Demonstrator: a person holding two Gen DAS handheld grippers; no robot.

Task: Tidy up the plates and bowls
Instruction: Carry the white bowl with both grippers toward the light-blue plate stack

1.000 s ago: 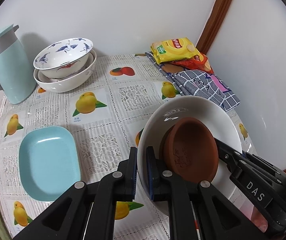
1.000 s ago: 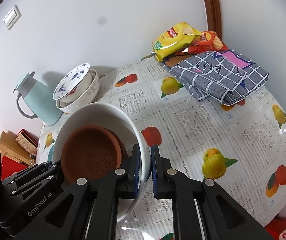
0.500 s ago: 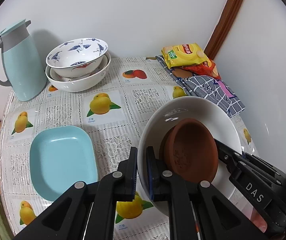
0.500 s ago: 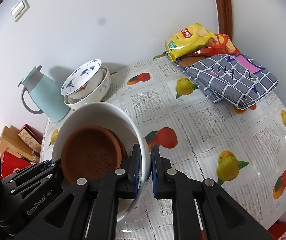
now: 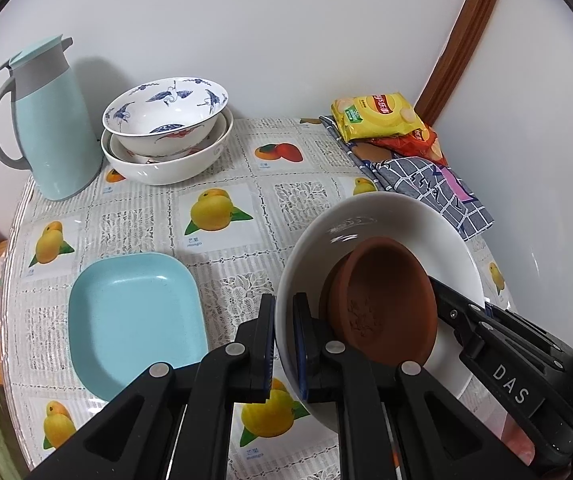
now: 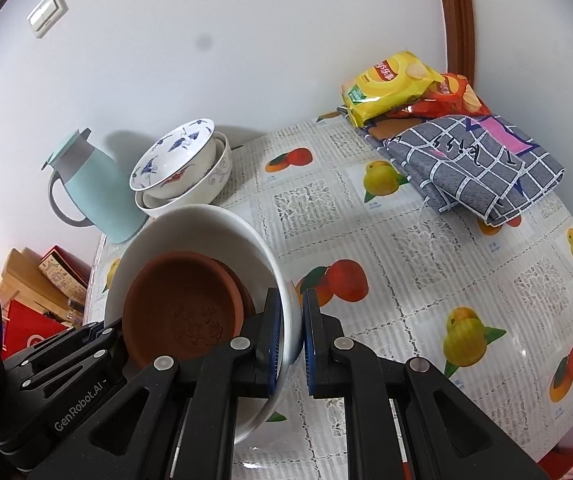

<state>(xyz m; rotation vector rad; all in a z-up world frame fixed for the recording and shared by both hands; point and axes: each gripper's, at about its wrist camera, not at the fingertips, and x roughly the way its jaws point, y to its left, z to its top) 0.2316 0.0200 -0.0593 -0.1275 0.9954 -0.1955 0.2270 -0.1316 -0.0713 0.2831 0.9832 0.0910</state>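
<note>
We hold a large white bowl (image 5: 386, 216) by opposite sides of its rim, above the fruit-print tablecloth (image 5: 222, 184). Our left gripper (image 5: 284, 334) pinches the rim on one side, one pad outside the wall and one inside; our right gripper (image 6: 289, 330) pinches the other side the same way. In the left wrist view the right gripper's black body reaches in from the far side of the bowl.

Inside the white bowl lies a terracotta dish (image 5: 382, 300), tilted and leaning against the wall; a second brown rim seems to show behind it, so there may be two nested, though we cannot tell for sure.

On the cloth just beside the left gripper sits a pale blue rectangular dish (image 5: 134, 316). Near the wall stands a stack of bowls, a blue-and-white crane-patterned bowl (image 5: 166, 108) nested in a plain white one (image 5: 174, 164), with a mint thermos jug (image 5: 52, 120) just beside them. At the far corner, yellow and red chip bags (image 6: 394, 80) rest partly on a folded grey checked cloth (image 6: 474, 164).
</note>
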